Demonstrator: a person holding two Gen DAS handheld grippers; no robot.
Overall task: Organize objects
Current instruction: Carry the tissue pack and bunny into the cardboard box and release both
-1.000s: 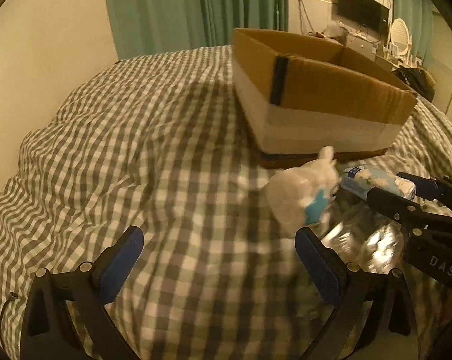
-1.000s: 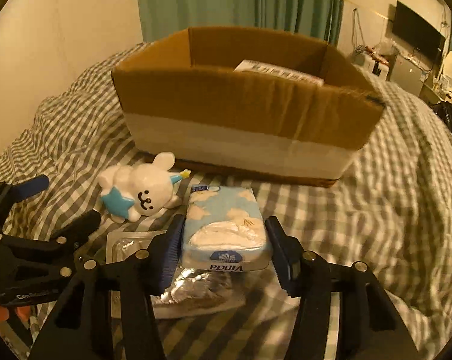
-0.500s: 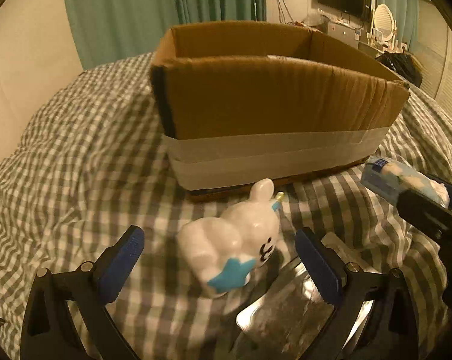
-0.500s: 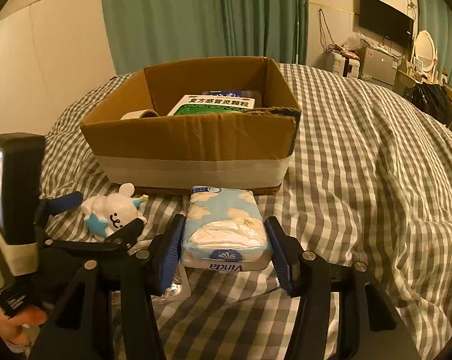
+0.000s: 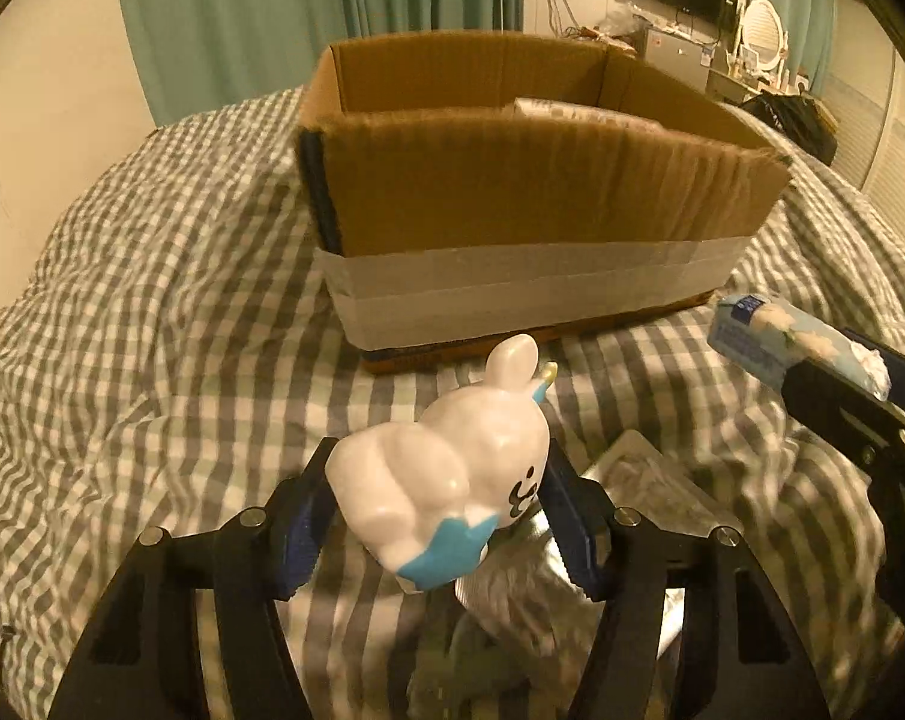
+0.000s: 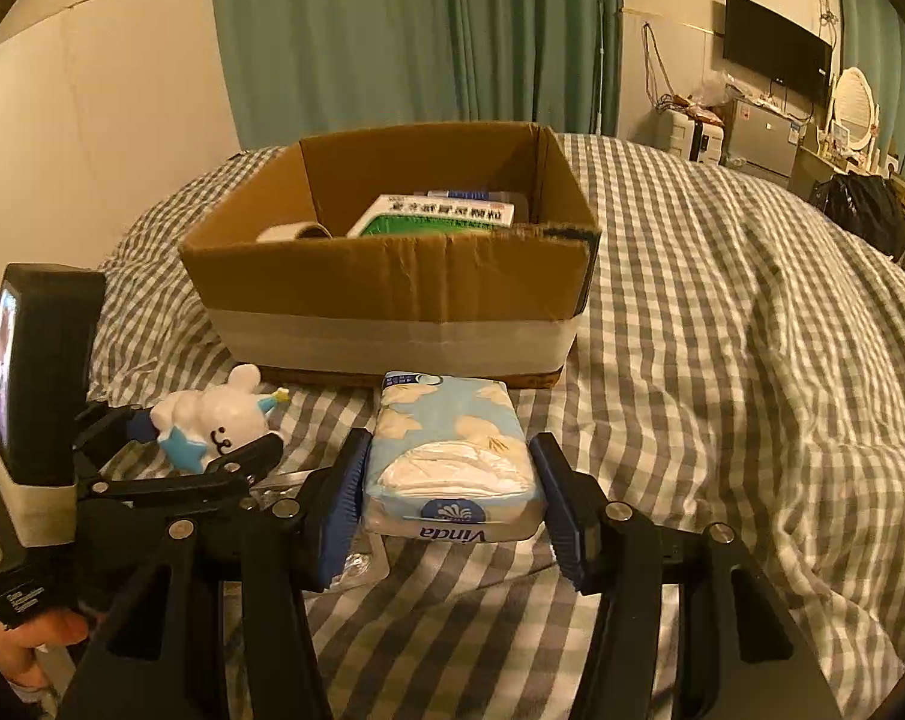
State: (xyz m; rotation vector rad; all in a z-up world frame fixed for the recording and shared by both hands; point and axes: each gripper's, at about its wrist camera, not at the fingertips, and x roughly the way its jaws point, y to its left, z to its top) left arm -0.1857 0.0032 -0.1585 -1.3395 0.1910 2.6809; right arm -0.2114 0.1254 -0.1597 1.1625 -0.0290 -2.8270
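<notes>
My left gripper [image 5: 440,507] is shut on a white rabbit figurine [image 5: 452,468] with a blue star, lying on its side just in front of the cardboard box [image 5: 512,204]. From the right wrist view the same rabbit figurine [image 6: 212,417] sits in the left gripper [image 6: 194,426] at the left. My right gripper [image 6: 449,489] is shut on a blue Vinda tissue pack [image 6: 446,450], held above the bed before the cardboard box [image 6: 392,288]. That tissue pack [image 5: 794,342] shows at the right of the left wrist view. Inside the box lie a green-and-white carton [image 6: 434,219] and a tape roll [image 6: 293,232].
A shiny clear plastic package [image 5: 626,510] lies on the checked bedspread [image 5: 152,324] under both grippers. A hand [image 6: 26,642] holds the left tool at the lower left. Green curtains [image 6: 416,30], a wall television [image 6: 776,54] and cluttered furniture stand beyond the bed.
My left gripper swung toward the rabbit figurine and closed on it. The right gripper kept its hold on the tissue pack and rose, bringing the box's inside into sight.
</notes>
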